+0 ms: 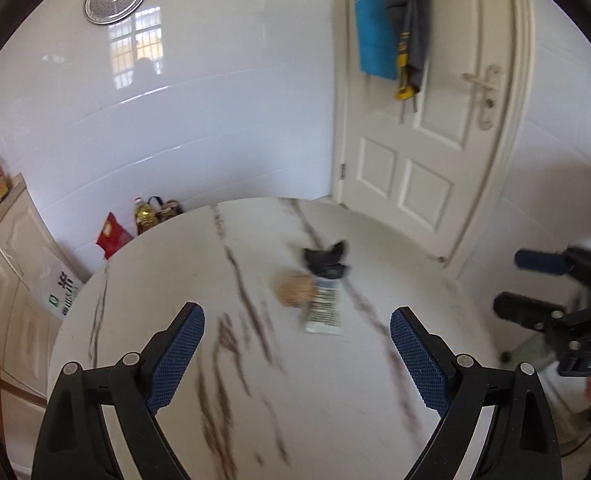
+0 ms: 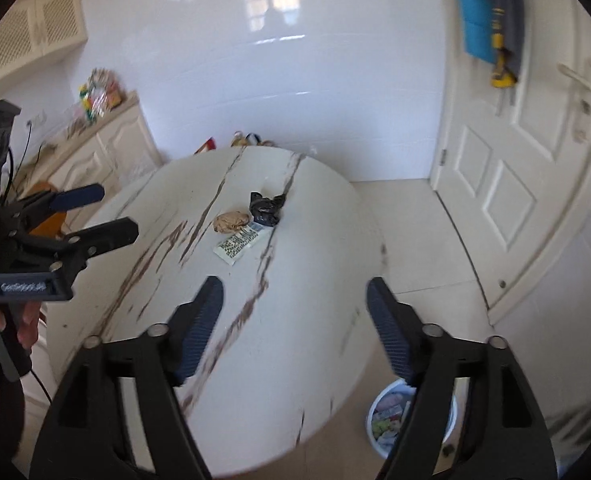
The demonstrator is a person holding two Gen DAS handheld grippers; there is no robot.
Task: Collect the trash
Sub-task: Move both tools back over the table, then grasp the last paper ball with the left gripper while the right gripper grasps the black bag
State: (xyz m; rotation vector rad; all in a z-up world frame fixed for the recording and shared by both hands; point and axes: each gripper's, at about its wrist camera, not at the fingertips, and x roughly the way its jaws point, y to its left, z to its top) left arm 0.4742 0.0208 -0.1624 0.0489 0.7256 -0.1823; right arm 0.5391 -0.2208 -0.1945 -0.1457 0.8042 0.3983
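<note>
On the far half of the round table (image 2: 295,360) lie a black bag (image 2: 266,208), a brown wad (image 2: 231,222) and a printed wrapper (image 2: 237,245), all touching. Nearer, the left gripper (image 1: 297,354) and right gripper (image 2: 294,326) hover spread, nothing between them. A bin (image 2: 379,420) stands on the floor, right.

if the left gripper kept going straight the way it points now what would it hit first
Likely the bare marble tabletop, just short of the white printed wrapper; the left gripper is open and empty. Depth is hard to judge.

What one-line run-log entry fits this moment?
left gripper: open, empty | right gripper: open, empty | black bag, brown wad, wrapper: on table
</note>
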